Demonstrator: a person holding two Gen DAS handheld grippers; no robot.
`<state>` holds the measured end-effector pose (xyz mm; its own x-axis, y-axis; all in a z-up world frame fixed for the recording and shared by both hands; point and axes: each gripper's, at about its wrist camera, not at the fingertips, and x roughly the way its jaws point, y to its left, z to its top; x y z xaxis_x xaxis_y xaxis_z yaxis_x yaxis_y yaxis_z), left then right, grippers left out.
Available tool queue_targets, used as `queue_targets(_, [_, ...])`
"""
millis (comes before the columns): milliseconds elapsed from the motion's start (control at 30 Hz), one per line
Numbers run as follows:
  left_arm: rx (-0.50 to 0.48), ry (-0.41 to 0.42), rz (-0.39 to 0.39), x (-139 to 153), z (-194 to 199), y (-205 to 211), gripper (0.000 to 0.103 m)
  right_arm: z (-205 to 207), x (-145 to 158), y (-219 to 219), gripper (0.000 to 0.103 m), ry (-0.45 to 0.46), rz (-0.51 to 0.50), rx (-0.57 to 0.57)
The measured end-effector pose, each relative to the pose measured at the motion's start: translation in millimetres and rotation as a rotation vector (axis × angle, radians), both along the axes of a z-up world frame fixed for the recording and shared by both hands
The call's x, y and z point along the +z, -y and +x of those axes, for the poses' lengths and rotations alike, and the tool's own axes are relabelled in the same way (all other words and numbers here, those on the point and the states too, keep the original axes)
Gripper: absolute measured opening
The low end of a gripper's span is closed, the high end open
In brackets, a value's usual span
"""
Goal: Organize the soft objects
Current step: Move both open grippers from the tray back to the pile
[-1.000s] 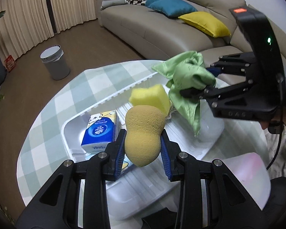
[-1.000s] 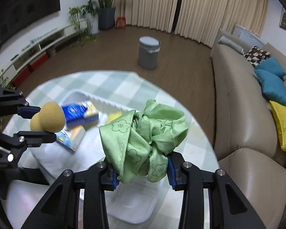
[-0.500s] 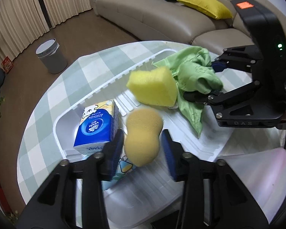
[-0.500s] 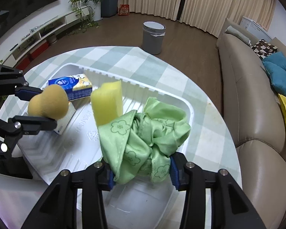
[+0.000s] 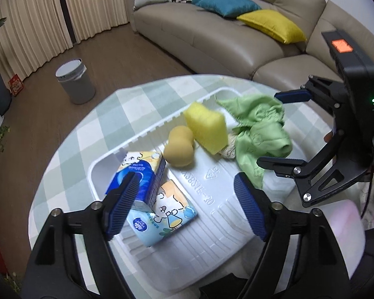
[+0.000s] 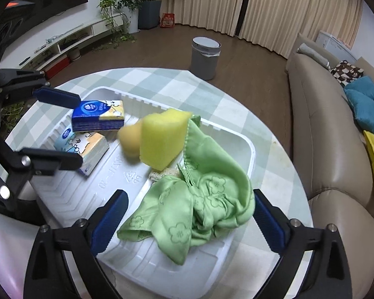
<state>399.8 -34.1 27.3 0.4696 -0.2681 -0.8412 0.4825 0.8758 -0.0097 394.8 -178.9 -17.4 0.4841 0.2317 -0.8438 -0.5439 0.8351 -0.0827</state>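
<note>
Left gripper [image 5: 187, 206]: jaws spread wide, nothing between the blue pads; it hangs over the lower half of the white tray [image 5: 212, 224].

Right gripper [image 6: 190, 220]: jaws also wide apart, gripping nothing. The green cloth [image 6: 199, 199] lies crumpled in the tray between and just ahead of its fingers; contact with the pads cannot be told.

Tray contents, left wrist view:
- Tan peanut-shaped sponge [image 5: 179, 146] at frame centre, resting on the tray floor near the ribbed far wall.
- Yellow sponge [image 5: 207, 127] just right of it, tilted on edge, blurred, leaning over a bit of cream fabric [image 5: 229, 150].
- Green cloth [image 5: 261, 134] at centre right, against the yellow sponge.
- Two tissue packs at lower left: blue pack [image 5: 137, 177] lying partly over the pale cartoon pack [image 5: 162, 211].

Tray sits on a round table with a green checked cover [image 5: 87, 129].

Background: beige sofa [image 5: 212, 37] upper right, grey bin [image 5: 74, 81] upper left.
</note>
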Motion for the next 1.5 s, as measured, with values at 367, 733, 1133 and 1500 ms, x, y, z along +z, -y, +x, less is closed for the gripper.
queue_targets(367, [0.09, 0.192, -0.166, 67, -71, -41, 0.103, -24, 52, 44, 0.103, 0.111, 0.135, -0.118])
queue_targets(733, [0.212, 0.328, -0.29, 65, -227, -81, 0.103, -164, 92, 97, 0.103, 0.27, 0.325, -0.239])
queue_targets(1133, [0.256, 0.191, -0.36, -30, -321, -67, 0.103, -328, 39, 38, 0.103, 0.243, 0.416, -0.244])
queue_targets(1500, [0.353, 0.278, -0.379, -33, -350, -90, 0.103, -338, -10, -19, 0.103, 0.178, 0.372, -0.249])
